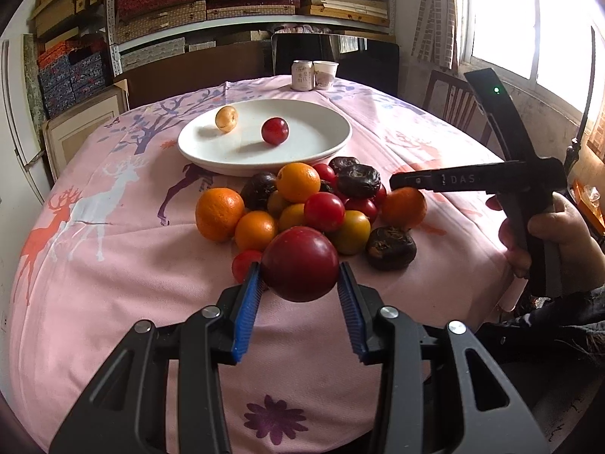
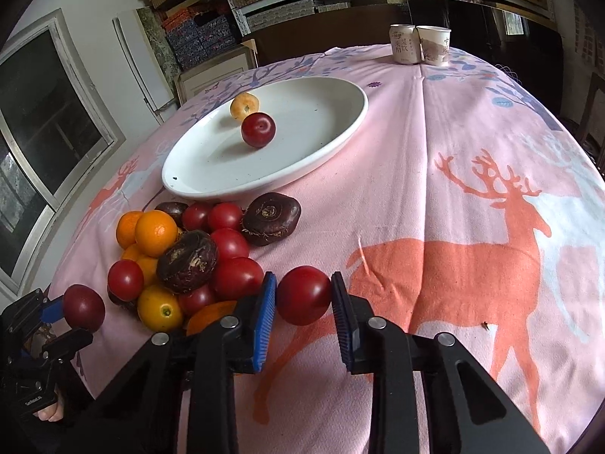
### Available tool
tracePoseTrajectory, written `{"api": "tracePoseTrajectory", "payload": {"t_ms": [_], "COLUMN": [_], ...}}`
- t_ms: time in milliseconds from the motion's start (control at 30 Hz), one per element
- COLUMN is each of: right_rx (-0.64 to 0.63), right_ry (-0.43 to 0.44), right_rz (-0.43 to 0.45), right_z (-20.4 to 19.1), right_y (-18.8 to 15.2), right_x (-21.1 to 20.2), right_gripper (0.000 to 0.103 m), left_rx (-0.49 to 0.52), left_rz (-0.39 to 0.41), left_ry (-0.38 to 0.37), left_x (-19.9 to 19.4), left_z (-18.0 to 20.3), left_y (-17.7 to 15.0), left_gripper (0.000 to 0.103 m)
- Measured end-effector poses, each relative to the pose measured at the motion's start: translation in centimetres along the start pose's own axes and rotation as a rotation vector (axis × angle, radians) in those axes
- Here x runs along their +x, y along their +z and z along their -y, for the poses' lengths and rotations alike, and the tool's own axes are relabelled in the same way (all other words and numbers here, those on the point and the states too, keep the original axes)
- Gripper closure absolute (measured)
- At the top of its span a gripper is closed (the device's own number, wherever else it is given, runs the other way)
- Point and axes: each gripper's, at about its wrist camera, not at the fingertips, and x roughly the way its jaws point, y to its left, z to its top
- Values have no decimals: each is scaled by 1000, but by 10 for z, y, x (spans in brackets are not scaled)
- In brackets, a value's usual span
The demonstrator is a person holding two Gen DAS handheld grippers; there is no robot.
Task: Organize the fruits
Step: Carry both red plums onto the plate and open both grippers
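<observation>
Pink deer-print cloth covers the bench [image 2: 472, 121], with stacked boxes on shelves behind. My left claw [image 1: 300, 276] is closed on a dark red plum [image 1: 300, 263], lifted just in front of the fruit pile [image 1: 306, 204]. My right claw [image 2: 303, 299] grips a red plum [image 2: 303, 295] beside the pile. On the white plate [image 1: 321, 140] beyond the pile I see a yellow fruit [image 1: 227, 118] and a red one [image 1: 275, 131], apart. At the far edge a can [image 1: 302, 75] touches a paper cup [image 1: 325, 74].
</observation>
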Motion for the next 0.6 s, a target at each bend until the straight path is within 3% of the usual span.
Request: {"api": "tracePoseTrajectory", "payload": {"t_ms": [167, 400, 600], "right_rx": [3, -25, -15], "right_ry": [53, 76, 59], "right_rz": [69, 91, 50], "right_z": [-1, -13, -14], "right_y": [21, 72, 99], "right_x": [-20, -8, 29], "right_gripper": [73, 73, 73], "left_rx": [-22, -74, -111], "left_rz": [13, 38, -62], "left_ry": [-6, -19, -24], "left_x": [5, 36, 94], "left_z": [-11, -38, -55], "left_y": [21, 86, 124], "left_gripper": [63, 63, 63]}}
